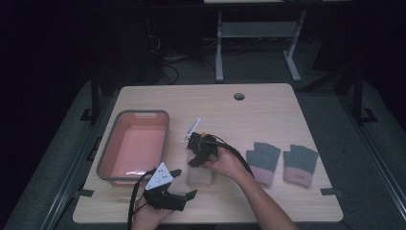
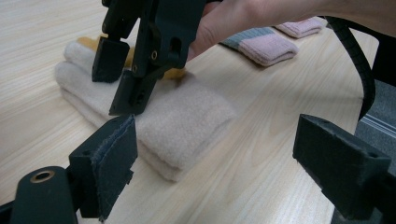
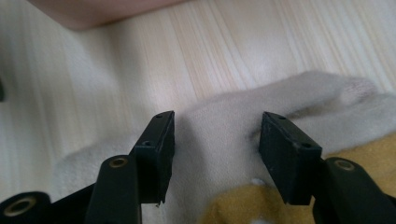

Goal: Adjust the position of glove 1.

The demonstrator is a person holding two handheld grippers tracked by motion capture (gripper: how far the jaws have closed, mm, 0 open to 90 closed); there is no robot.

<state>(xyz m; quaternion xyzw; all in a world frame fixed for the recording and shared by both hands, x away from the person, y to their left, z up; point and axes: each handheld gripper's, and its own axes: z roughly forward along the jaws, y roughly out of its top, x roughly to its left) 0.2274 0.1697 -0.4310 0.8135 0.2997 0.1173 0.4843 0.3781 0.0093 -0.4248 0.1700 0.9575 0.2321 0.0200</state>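
A folded cream cloth piece [image 1: 202, 177] [image 2: 187, 116] [image 3: 224, 135] with a mustard-yellow part [image 3: 364, 154] lies near the table's front middle. My right gripper [image 1: 197, 160] [image 3: 217, 135] is open, its tips pressed down onto the far end of the cloth, with cream fabric between the jaws. From the left gripper view the right gripper [image 2: 123, 79] stands on top of the cloth. My left gripper [image 1: 184, 183] [image 2: 219, 163] is wide open just in front and to the left of the cloth, holding nothing.
A grey bin with a pink inside [image 1: 136, 143] stands at the left. Two grey and pink gloves [image 1: 262, 160] [image 1: 299, 165] lie flat at the right, one showing as [image 2: 261, 44]. A cable hole [image 1: 239, 96] is near the far edge.
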